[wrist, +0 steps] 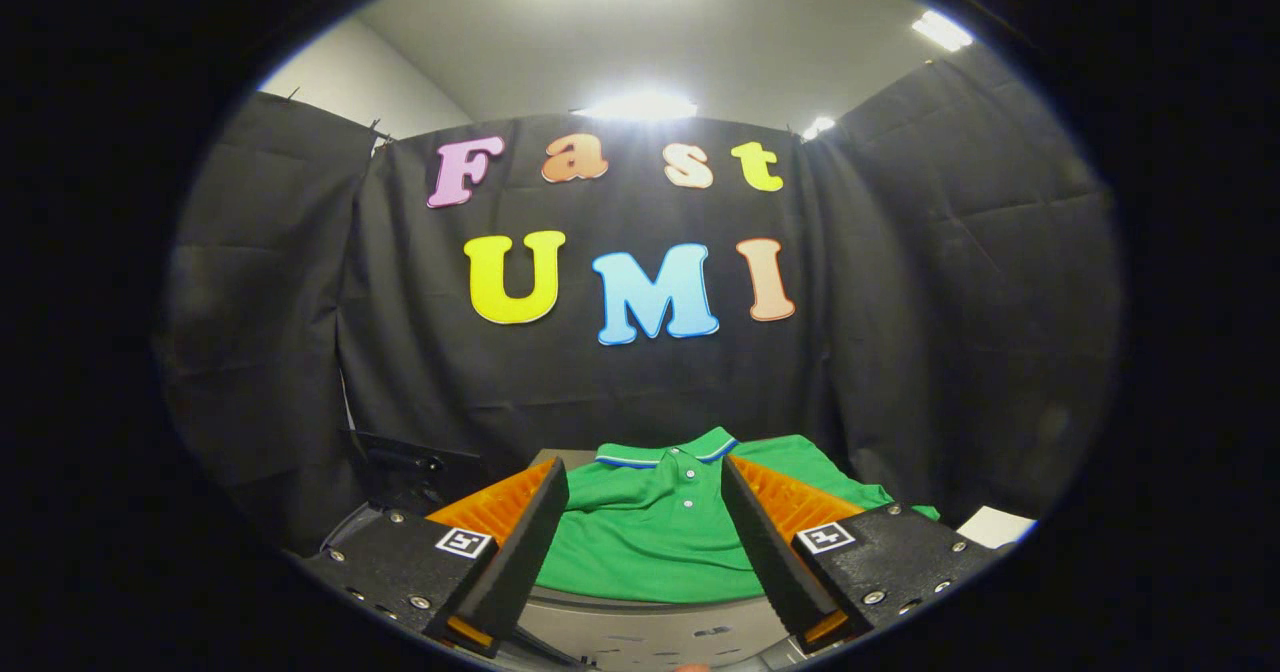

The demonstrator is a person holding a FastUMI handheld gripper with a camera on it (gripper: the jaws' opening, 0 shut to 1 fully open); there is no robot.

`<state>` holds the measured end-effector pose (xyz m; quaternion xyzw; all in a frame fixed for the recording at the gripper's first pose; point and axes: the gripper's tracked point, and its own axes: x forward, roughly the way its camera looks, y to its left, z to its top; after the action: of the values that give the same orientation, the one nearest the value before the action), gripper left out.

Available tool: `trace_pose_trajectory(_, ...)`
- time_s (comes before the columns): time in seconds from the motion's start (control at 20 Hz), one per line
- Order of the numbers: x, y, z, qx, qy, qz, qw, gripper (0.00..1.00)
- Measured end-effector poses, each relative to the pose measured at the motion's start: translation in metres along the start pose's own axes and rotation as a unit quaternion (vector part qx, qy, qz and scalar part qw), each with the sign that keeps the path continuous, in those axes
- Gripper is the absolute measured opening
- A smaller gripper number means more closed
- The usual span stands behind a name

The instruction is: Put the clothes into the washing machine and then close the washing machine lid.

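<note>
A green polo shirt (pixel 660 537) with a blue-and-white striped collar and white buttons lies flat on a grey surface (pixel 650 627), just ahead of and between my fingers. My gripper (pixel 645 477) is open, its fingers spread wide on either side of the shirt's collar and chest, not touching it as far as I can see. The shirt's right shoulder and sleeve (pixel 820 472) reach out past the right finger. To the left, beyond the left finger, stands a dark raised panel (pixel 415 467), perhaps the washing machine's lid; the machine's opening is hidden.
Black cloth walls close the booth behind and on both sides. A white sheet (pixel 995 525) lies at the right, beyond the right finger. Bright ceiling lights shine overhead.
</note>
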<state>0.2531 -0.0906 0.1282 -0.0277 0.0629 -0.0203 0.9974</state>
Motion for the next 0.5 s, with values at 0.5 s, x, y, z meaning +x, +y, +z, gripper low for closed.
trace_pose_trajectory(0.5, 0.120, -0.039, -0.033, 0.005, 0.098, -0.013, 0.995, 0.95)
